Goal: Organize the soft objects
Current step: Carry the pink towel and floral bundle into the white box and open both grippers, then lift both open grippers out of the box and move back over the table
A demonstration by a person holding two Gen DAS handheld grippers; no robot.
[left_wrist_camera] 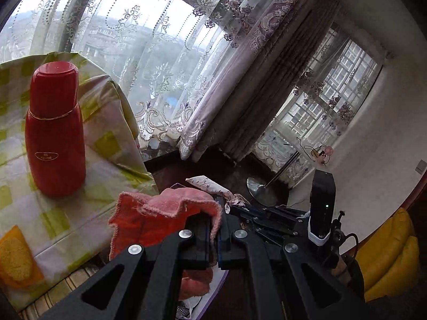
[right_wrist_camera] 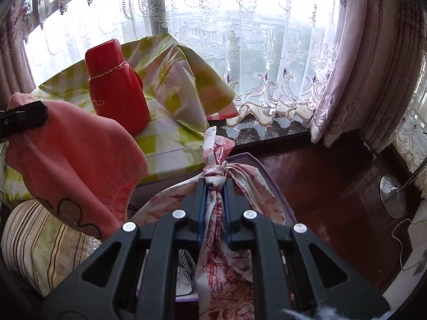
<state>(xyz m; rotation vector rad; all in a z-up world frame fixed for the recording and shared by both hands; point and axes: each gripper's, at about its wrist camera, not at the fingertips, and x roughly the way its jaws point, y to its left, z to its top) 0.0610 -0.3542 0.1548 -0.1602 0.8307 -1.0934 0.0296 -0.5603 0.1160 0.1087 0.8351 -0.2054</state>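
Both claws are loaded. The left claw (left_wrist_camera: pixel 213 229) is clenched on a pink towel (left_wrist_camera: pixel 149 213), which drapes off its jaws toward 9 o'clock in the left wrist view, just off the edge of the counter (left_wrist_camera: pixel 80 213) with its green-checked cloth. The right claw (right_wrist_camera: pixel 214 208) is clenched on a red-printed scarf (right_wrist_camera: pixel 226 266), pinched just below its knot.

Judging from the task, the step in hand is carrying these two soft pieces to the purple box (right_wrist_camera: pixel 267 168) that lies under the scarf. To do it well, keep both grips firm, lower each piece so its hanging part lands inside the box walls first, and release only when the fabric is slack. Swing the towel clear of the red flask (right_wrist_camera: pixel 117 85), which stands upright on the counter at about 11 o'clock in the right wrist view; a dragging hem could tip it.

The scarf's long axis runs along the right claw's fingers, 12 to 6 o'clock, knot end pointing to 12 and its tail falling toward 6. The towel has no clear axis; it hangs bunched, its bulk sagging toward 7 o'clock beside a striped cushion (right_wrist_camera: pixel 40 240).
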